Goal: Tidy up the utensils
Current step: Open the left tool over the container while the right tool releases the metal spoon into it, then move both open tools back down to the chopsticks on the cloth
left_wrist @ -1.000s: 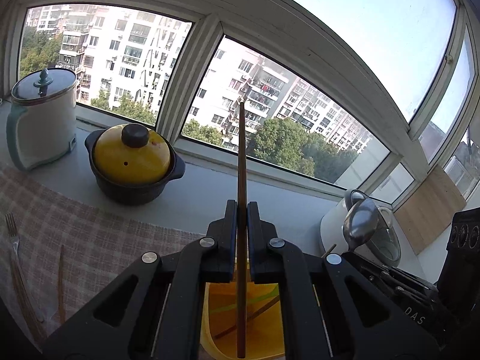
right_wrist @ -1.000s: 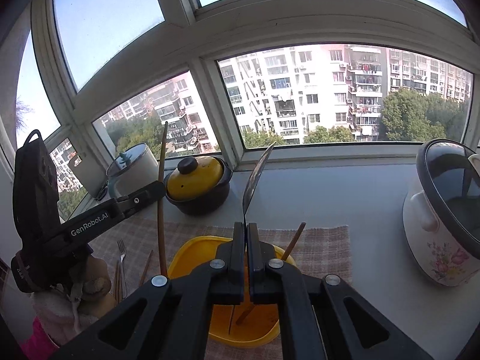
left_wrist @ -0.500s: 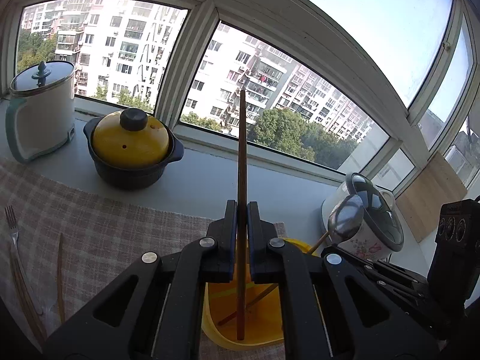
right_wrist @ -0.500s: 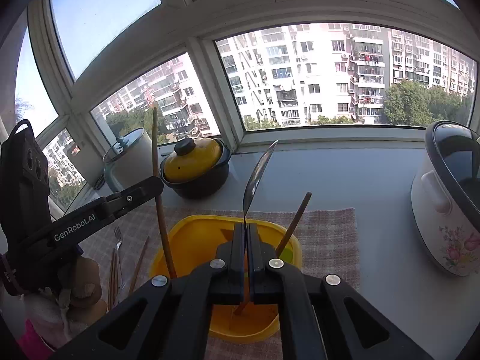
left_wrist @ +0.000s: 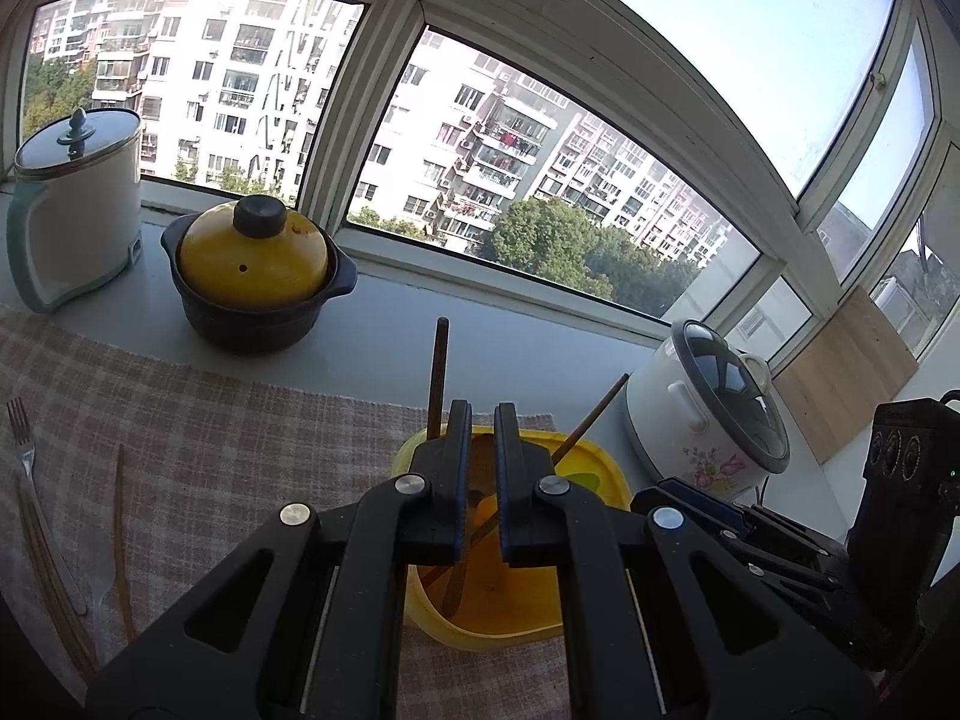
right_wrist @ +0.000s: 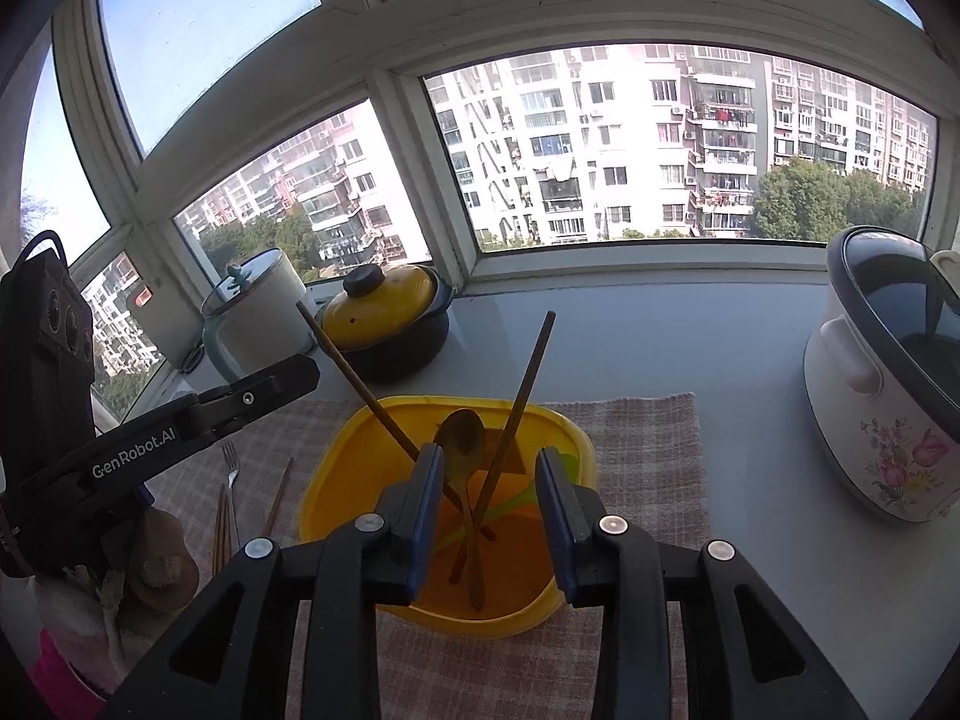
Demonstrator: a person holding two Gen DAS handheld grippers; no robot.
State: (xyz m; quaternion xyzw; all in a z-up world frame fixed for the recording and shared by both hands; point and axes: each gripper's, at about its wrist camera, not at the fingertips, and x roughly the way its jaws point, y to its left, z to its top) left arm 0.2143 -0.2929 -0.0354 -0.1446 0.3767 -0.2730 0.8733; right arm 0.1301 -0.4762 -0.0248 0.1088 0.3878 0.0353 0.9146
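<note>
**A:** What changed on your side?

**B:** Nearest to me, the right gripper (right_wrist: pixel 489 462) has just been opening. Its fingers stand spread now, with nothing pressed between the pads. The spoon (right_wrist: pixel 461 450) I was pinching half a second ago is loose, its bowl propped up between the open jaws and its handle down inside the yellow container (right_wrist: pixel 336 468).

**A:** And the left?

**B:** The left gripper (left_wrist: pixel 483 414) has its fingers almost together, only a thin slit between them, and I see nothing pinched there. The chopstick (right_wrist: pixel 360 384) it held upright a moment ago now leans free against the container's left rim, just past that gripper's tip. I read both drops as done.

**A:** How does the container look?

**B:** It is a bright yellow tub with rounded corners on the checked cloth (left_wrist: pixel 240 432). It holds the spoon and two brown chopsticks; the second chopstick (right_wrist: pixel 528 384) crosses the first and leans right.

**A:** Anything left?

**B:** Farther left on the cloth lie a fork (left_wrist: pixel 21 432) and more loose chopsticks (left_wrist: pixel 120 528). I judge those are next.
</note>
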